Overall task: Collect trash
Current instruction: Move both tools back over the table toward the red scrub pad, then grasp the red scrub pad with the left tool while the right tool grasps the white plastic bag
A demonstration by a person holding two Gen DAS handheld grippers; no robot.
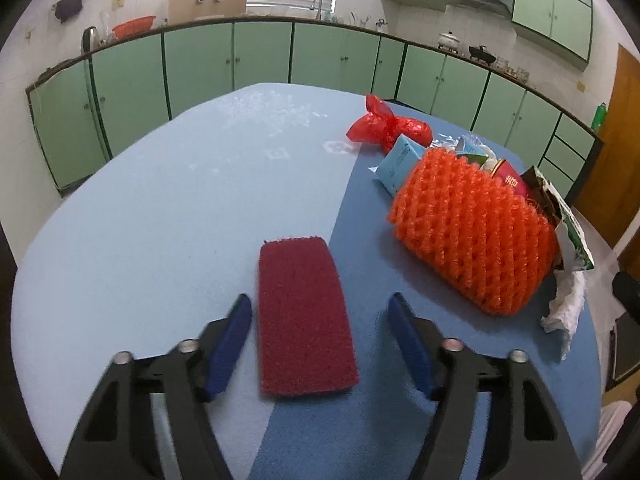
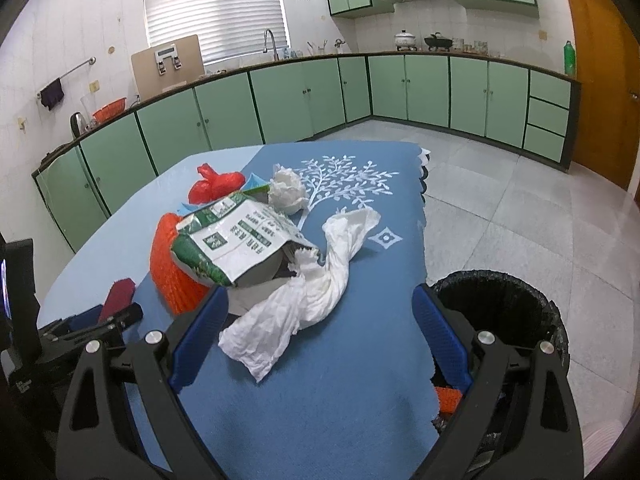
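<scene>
A dark red scouring pad [image 1: 305,320] lies flat on the blue table between the fingers of my open left gripper [image 1: 320,312]. To its right sits an orange foam net [image 1: 472,224] with a knotted red plastic bag [image 1: 380,124], a light blue carton [image 1: 400,160] and a green-white packet [image 1: 568,232] around it. In the right wrist view my open right gripper [image 2: 320,308] straddles a crumpled white paper towel [image 2: 304,300]. The green-white packet [image 2: 236,240], orange net [image 2: 172,276], red bag [image 2: 214,186] and a white tissue ball [image 2: 286,194] lie beyond.
A black-lined trash bin [image 2: 500,308] stands on the floor at the table's right edge, with something orange [image 2: 448,398] inside. The left gripper [image 2: 92,324] shows at the left. Green cabinets [image 2: 300,96] and tiled floor [image 2: 520,200] surround the table.
</scene>
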